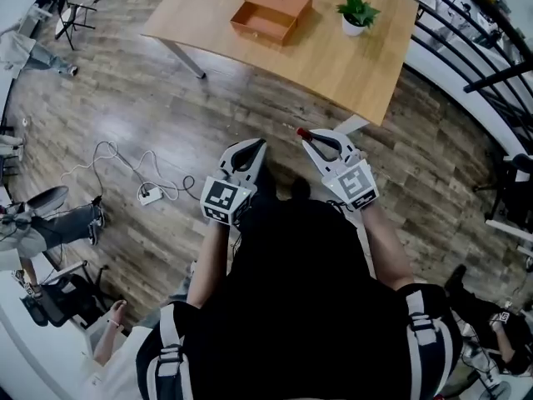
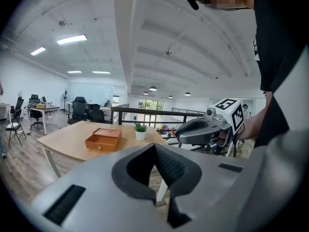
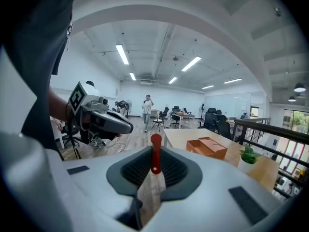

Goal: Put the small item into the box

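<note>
Right claw [image 3: 154, 174] pinches a thin red item [image 3: 155, 151] upright between its pads; left claw [image 2: 155, 153] beside it to the left, pads pressed together; both hang over the floor [image 1: 150, 115], well short of the table [image 1: 350, 65]; the box [image 1: 271, 12] sits far on it, plant [image 1: 356, 13] to its right

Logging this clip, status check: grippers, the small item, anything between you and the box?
Left gripper shut, empty. Right gripper shut on red item. Orange box on table ahead, not reached. Potted plant beside box, not in the way.
</note>
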A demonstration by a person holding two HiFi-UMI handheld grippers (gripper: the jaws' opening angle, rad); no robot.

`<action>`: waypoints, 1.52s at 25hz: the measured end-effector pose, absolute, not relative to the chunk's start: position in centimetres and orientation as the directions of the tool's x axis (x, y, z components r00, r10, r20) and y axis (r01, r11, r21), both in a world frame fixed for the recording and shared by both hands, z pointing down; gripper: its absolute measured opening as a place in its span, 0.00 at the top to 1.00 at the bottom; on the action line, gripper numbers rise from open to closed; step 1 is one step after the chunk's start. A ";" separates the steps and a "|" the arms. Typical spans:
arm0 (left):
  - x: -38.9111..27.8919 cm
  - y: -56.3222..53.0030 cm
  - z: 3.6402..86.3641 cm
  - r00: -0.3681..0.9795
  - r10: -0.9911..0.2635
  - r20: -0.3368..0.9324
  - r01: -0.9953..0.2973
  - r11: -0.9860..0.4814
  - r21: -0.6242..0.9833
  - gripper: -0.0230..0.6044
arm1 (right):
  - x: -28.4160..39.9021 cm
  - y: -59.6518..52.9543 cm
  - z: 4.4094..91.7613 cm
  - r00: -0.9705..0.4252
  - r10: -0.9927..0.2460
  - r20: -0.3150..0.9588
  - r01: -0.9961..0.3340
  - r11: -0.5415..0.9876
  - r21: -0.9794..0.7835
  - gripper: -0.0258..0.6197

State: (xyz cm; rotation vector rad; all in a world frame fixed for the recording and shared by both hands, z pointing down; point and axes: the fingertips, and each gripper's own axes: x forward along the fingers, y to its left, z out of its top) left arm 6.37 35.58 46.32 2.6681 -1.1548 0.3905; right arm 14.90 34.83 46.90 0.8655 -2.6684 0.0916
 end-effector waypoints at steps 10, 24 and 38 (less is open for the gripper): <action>6.0 33.3 46.2 0.669 -0.671 0.321 -0.725 -0.684 0.083 0.93 | 14.3 32.7 46.8 -0.753 -0.564 0.338 -0.585 0.810 0.046 0.86; 2.5 27.7 46.7 0.664 -0.674 0.324 -0.734 -0.672 0.105 0.93 | 10.9 27.0 47.2 -0.752 -0.551 0.362 -0.574 0.817 0.050 0.86; -1.5 20.2 45.9 0.680 -0.661 0.316 -0.717 -0.690 0.101 0.93 | 7.0 20.0 46.5 -0.736 -0.573 0.361 -0.594 0.802 0.061 0.86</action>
